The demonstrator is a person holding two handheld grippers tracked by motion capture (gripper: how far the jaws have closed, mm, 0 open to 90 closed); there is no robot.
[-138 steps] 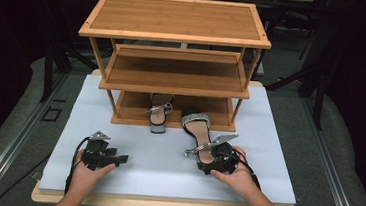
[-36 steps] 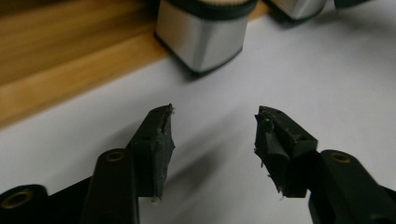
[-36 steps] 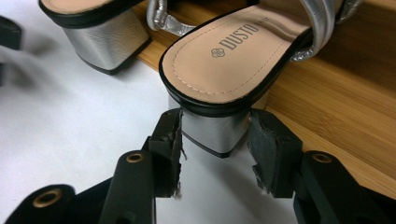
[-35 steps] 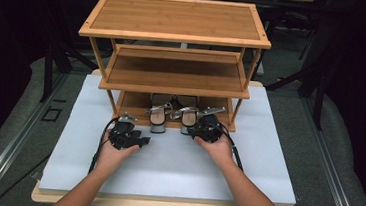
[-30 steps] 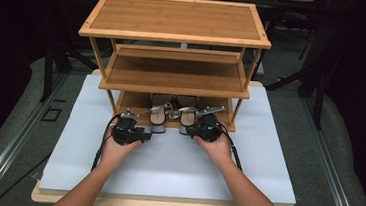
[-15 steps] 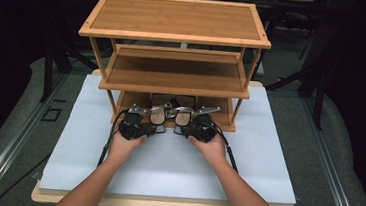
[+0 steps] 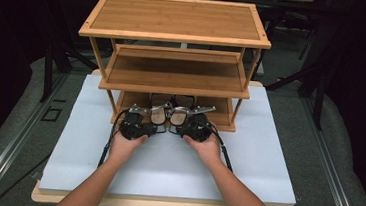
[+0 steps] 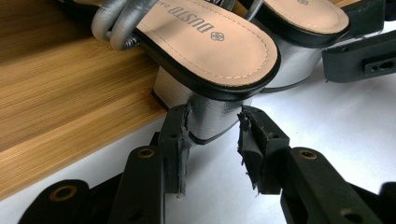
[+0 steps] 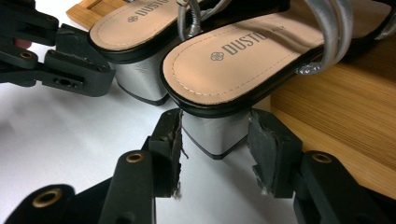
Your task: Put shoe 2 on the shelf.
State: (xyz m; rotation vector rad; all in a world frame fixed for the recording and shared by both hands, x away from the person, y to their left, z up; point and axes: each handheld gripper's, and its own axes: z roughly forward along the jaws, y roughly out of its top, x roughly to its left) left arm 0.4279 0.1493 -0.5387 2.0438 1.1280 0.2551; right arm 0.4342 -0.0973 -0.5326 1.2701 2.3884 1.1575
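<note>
The left gripper (image 8: 212,140) has its two black jaws parted around the silver block heel of the left sandal (image 8: 210,42); the jaw on the view's left lies against the heel's side, while the other stands a little off it, so the heel sits between the jaws without being squeezed. The right gripper (image 9: 215,140) is likewise spread about the silver heel of the right sandal (image 9: 243,60), one jaw touching the heel and the other just beside it. Both sandals have tan insoles printed with a brand name, black edging and silver straps, and their heels hang past the front edge of the bottom shelf (image 8: 56,93) over the white tabletop (image 9: 70,135). In the high view the left gripper (image 7: 141,122) and the right gripper (image 7: 184,124) sit close together at the front of the bamboo shoe rack (image 7: 176,37), each held in a hand, the left hand (image 7: 126,143) and the right hand (image 7: 202,146), with forearms reaching in from below. The pair lies side by side on the rack's lowest level, the two tiers above bare, and the rack stands toward the far side of the tabletop (image 7: 265,170).
</note>
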